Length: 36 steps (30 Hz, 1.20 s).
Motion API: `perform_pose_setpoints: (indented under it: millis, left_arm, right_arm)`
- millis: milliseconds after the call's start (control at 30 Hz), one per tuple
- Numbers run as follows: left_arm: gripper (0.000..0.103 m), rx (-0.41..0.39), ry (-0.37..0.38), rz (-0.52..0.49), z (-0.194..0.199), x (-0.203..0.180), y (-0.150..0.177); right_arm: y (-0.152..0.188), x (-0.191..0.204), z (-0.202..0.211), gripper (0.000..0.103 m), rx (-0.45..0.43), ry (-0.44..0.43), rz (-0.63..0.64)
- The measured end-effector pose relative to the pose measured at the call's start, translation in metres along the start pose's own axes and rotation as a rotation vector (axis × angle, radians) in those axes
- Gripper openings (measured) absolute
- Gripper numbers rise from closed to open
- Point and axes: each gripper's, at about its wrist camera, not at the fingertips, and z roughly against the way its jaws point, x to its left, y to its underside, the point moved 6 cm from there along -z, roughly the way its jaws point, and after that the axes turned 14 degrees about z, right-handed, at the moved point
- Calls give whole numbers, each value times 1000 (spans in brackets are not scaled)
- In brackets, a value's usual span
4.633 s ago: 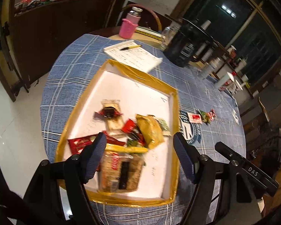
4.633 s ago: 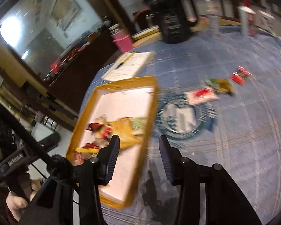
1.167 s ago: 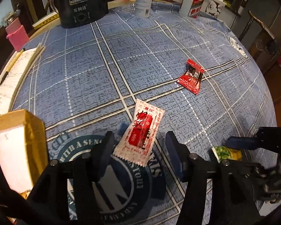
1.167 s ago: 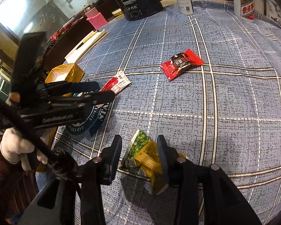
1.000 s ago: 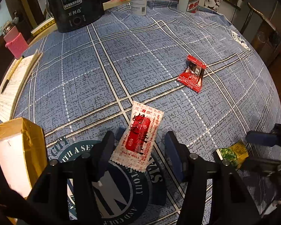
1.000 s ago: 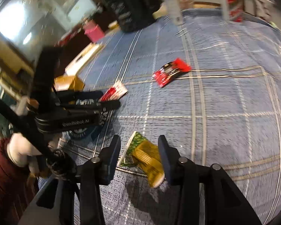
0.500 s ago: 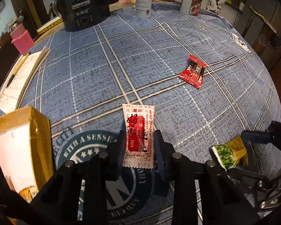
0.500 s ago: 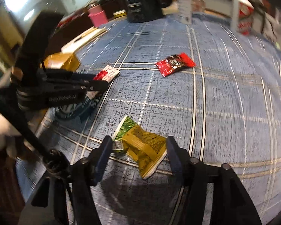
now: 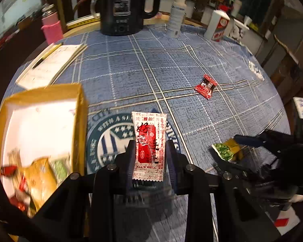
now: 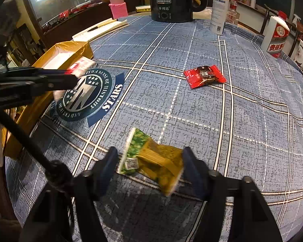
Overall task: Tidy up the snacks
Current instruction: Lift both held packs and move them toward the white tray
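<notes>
Now the white-and-red sachet [image 9: 149,145] sits pinched in the left hand-held gripper [image 9: 150,157].

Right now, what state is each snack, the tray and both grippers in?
white and red sachet: gripped, lifted
left gripper: shut on the sachet
green and yellow packet: between open fingers
right gripper: open
red candy: lying loose on cloth
tray: holds several snacks

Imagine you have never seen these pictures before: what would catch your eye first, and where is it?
First, the white and red sachet pinched upright in the left tool, above the round emblem on the blue checked tablecloth. Next, the green and yellow packet lying between the fingers of the right tool. Farther back, a red wrapper lies alone on the cloth.
</notes>
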Motion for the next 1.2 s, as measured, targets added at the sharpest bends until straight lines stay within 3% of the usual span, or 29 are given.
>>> perform_pose_setpoints:
  millis: [267, 400, 700, 733, 767, 800, 867, 1000, 1200]
  left_arm:
    - [31, -28, 28, 120, 30, 23, 23]
    - [31, -36, 34, 180, 47, 38, 37]
    - [31, -38, 50, 217, 71, 54, 68]
    - [31, -36, 55, 215, 71, 53, 70]
    - [31, -33, 61, 211, 72, 52, 73]
    - [31, -29, 68, 208, 72, 51, 75]
    - [31, -24, 87, 201, 72, 47, 79]
    - [31, -5, 140, 175, 74, 30, 91]
    - [31, 66, 206, 100, 66, -6, 122]
  right_arm:
    - [7, 0, 12, 43, -16, -7, -54]
    - [13, -1, 21, 40, -34, -25, -113]
    - [44, -14, 53, 34, -70, -57, -292]
    - [48, -16, 58, 30, -78, -62, -316]
    - [52, -18, 63, 10, -86, -74, -348]
    - [57, -20, 65, 6, -84, -105, -385]
    - [64, -24, 68, 6, -85, -123, -436]
    - [84, -33, 75, 12, -72, -79, -505]
    - [91, -35, 76, 35, -58, -83, -542]
